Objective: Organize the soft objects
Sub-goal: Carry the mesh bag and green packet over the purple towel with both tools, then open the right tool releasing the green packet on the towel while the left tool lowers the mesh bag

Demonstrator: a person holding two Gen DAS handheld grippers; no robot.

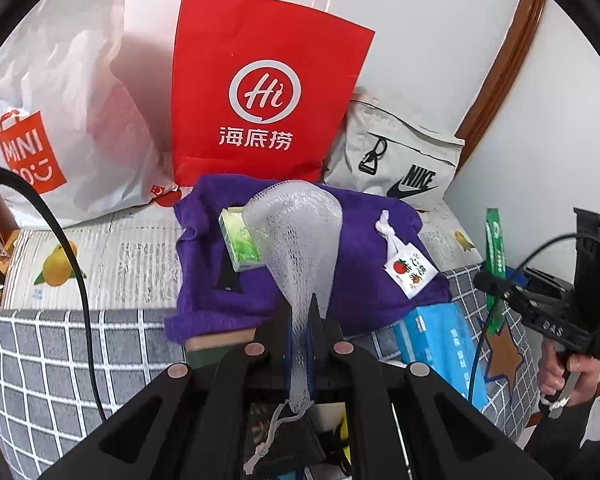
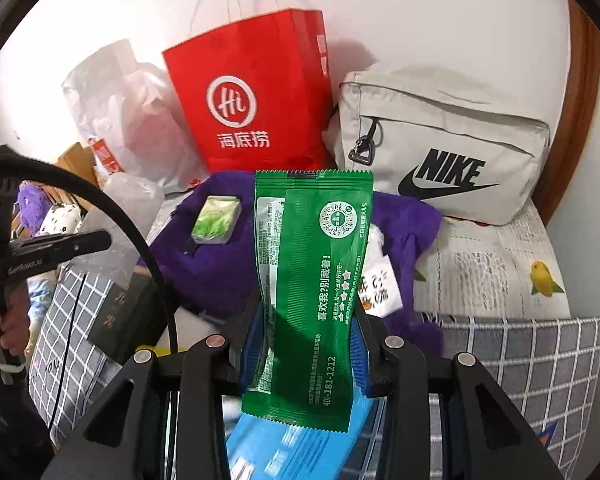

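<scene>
**Green packet and white mesh held above the purple towel**

Green foil packet (image 2: pixel 306 292) sits clamped in the right gripper (image 2: pixel 306 344). The left gripper (image 1: pixel 303 332) pinches a white mesh pouch (image 1: pixel 296 236), perhaps empty. Only the right view shows plush toys (image 2: pixel 32 204) beyond the purple towel (image 1: pixel 356 288).

A white net pouch (image 1: pixel 296 240) stands up with its thin neck squeezed tight in the left gripper (image 1: pixel 302 320), and its round top puffs out. A green packet (image 2: pixel 308 280) with white writing stands upright, pinched at its middle by the right gripper (image 2: pixel 306 344). Behind both, a purple cloth (image 1: pixel 360 280) lies crumpled on the bed, with a small green box (image 1: pixel 240 240) resting on it.
</scene>
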